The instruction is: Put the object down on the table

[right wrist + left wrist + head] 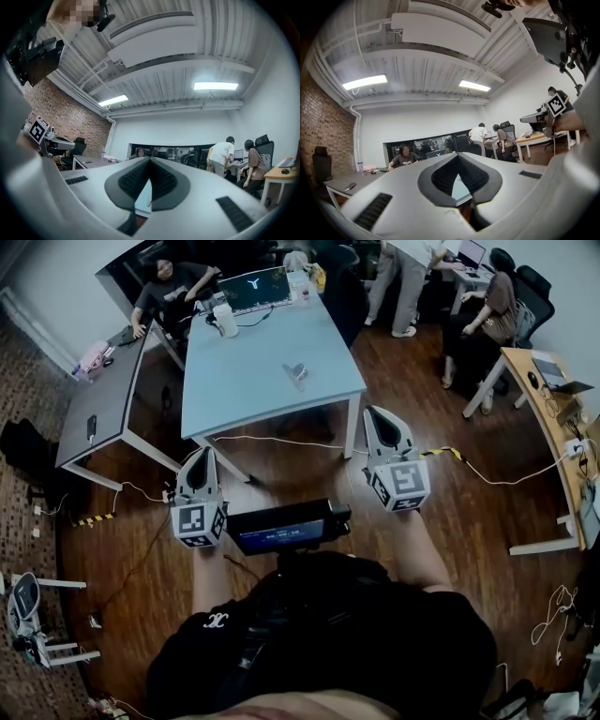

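Grey left tool (201, 457) and right tool (378, 418), both clenched shut, nothing held.

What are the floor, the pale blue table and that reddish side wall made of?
The floor looks like dark wood planks with a slight sheen; the plank seams show. The table has a smooth, matte pale blue top, probably laminate or painted board; the look leaves that open. The wall is bare red brick, with its mortar lines visible.

The room is viewed steeply downward from the head, the blue table (272, 371) far ahead. Both gripper views are aimed forward and slightly upward; that table and the far seated person (169, 287) are shared.
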Action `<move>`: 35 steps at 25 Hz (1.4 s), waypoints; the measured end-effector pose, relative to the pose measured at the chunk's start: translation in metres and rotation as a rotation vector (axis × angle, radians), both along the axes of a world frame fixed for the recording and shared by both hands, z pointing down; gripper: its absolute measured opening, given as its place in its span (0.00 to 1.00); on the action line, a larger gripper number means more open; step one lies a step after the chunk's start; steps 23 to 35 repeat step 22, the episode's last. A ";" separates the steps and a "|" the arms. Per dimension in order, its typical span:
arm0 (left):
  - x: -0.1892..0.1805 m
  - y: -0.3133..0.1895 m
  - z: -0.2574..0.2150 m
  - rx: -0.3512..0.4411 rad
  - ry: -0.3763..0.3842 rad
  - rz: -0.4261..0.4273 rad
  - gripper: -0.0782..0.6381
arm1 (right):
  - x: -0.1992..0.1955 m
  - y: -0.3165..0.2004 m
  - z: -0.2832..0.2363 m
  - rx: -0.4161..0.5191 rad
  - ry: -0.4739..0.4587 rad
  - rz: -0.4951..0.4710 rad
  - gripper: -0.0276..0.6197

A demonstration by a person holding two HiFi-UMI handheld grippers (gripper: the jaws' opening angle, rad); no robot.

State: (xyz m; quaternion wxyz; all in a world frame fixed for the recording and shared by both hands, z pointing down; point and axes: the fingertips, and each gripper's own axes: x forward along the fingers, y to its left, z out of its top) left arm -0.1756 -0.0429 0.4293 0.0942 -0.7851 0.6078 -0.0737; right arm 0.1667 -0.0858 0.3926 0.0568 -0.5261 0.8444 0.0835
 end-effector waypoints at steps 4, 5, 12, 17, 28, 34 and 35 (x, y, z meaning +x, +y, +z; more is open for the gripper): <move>0.013 0.006 -0.004 0.000 -0.018 -0.001 0.12 | 0.010 0.004 0.000 0.001 -0.002 -0.010 0.01; 0.014 0.006 -0.005 0.003 -0.019 -0.004 0.12 | 0.010 0.005 -0.001 0.005 0.000 -0.015 0.01; 0.020 0.013 -0.015 0.026 -0.021 -0.030 0.12 | 0.010 0.006 -0.008 0.025 0.027 -0.054 0.01; 0.030 0.012 -0.015 0.021 -0.021 -0.015 0.12 | 0.012 0.004 -0.019 0.039 0.023 -0.058 0.01; 0.028 0.006 -0.022 0.042 -0.019 -0.010 0.12 | 0.009 0.003 -0.018 0.038 0.031 -0.055 0.01; 0.028 0.006 -0.022 0.042 -0.019 -0.010 0.12 | 0.009 0.003 -0.018 0.038 0.031 -0.055 0.01; 0.028 0.006 -0.022 0.042 -0.019 -0.010 0.12 | 0.009 0.003 -0.018 0.038 0.031 -0.055 0.01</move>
